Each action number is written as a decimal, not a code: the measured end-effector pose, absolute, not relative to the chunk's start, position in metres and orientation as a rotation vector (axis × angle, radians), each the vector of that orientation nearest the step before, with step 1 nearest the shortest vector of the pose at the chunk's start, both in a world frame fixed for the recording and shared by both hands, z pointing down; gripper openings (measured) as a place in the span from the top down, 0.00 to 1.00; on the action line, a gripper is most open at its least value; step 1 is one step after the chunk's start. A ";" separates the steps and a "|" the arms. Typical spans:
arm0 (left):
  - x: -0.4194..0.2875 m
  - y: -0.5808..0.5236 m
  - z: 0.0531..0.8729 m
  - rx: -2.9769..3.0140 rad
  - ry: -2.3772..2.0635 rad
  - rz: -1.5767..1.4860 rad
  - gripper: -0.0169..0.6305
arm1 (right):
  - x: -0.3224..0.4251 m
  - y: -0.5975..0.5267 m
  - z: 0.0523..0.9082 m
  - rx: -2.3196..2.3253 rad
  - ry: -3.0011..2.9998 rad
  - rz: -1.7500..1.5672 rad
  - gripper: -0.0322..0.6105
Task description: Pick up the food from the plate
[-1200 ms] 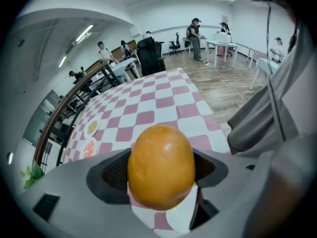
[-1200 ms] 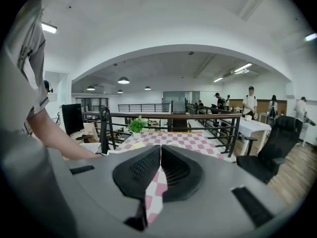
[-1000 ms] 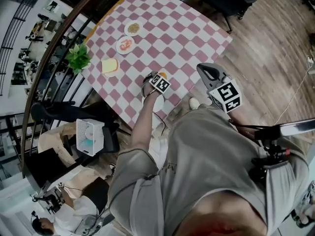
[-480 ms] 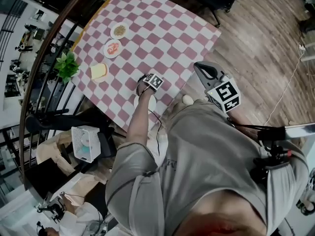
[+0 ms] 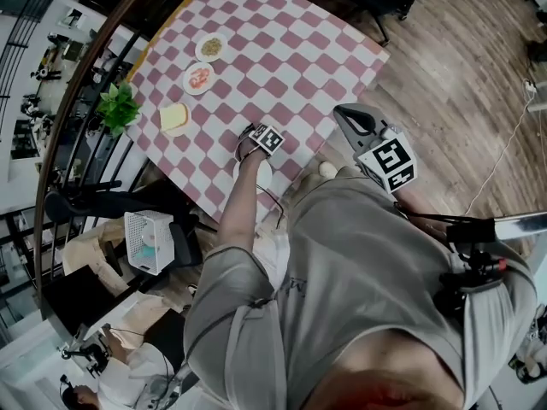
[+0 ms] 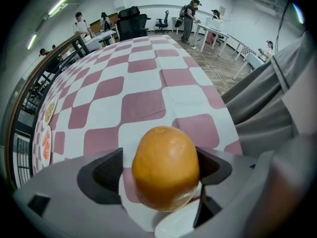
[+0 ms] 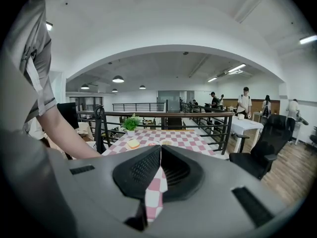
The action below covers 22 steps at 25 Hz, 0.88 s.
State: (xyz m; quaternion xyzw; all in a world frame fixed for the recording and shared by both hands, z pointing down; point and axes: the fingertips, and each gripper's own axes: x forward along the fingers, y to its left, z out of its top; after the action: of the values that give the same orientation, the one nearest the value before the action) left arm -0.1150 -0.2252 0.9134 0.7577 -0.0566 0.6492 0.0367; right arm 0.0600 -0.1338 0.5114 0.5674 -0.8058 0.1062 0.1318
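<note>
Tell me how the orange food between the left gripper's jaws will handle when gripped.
The orange food looks smooth and domed, so it may slip from a pinch. Its rounded form could roll on the plate if nudged. The left gripper, its jaws just opened wider, straddles it, so it likely fits.

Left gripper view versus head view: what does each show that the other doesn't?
Only the left gripper view: round orange-brown food between the left claw's jaws, which have just been opening and stand apart. Only the head view: the right claw, a potted plant, a slice of toast. Both: the pink-checked tablecloth and the plate of red food.
</note>
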 end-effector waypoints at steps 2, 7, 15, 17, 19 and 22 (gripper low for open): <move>-0.113 -0.227 0.908 2.332 -0.192 1.973 0.27 | 0.058 -0.135 0.513 1.629 -2.352 0.311 0.93; -0.102 -0.230 0.864 2.409 -0.259 1.807 0.26 | 0.050 -0.138 0.523 1.580 -2.374 0.333 0.93; -0.086 -0.248 0.678 2.757 -0.708 1.054 0.26 | 0.019 -0.176 0.514 1.455 -2.438 0.276 0.93; -0.093 -0.245 0.619 2.841 -0.829 0.821 0.26 | 0.002 -0.184 0.507 1.398 -2.455 0.244 0.93; -0.111 -0.239 0.565 2.890 -0.959 0.610 0.26 | -0.020 -0.195 0.495 1.343 -2.509 0.201 0.93; -0.154 -0.225 0.500 2.909 -1.152 0.349 0.26 | -0.059 -0.211 0.476 1.267 -2.614 0.132 0.93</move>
State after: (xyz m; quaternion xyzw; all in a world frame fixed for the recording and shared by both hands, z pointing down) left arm -0.1542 -0.2249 0.4998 0.9240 -0.3658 0.1109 -0.0035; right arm -0.0586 -0.2106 0.4758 0.4327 -0.8928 0.0452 0.1166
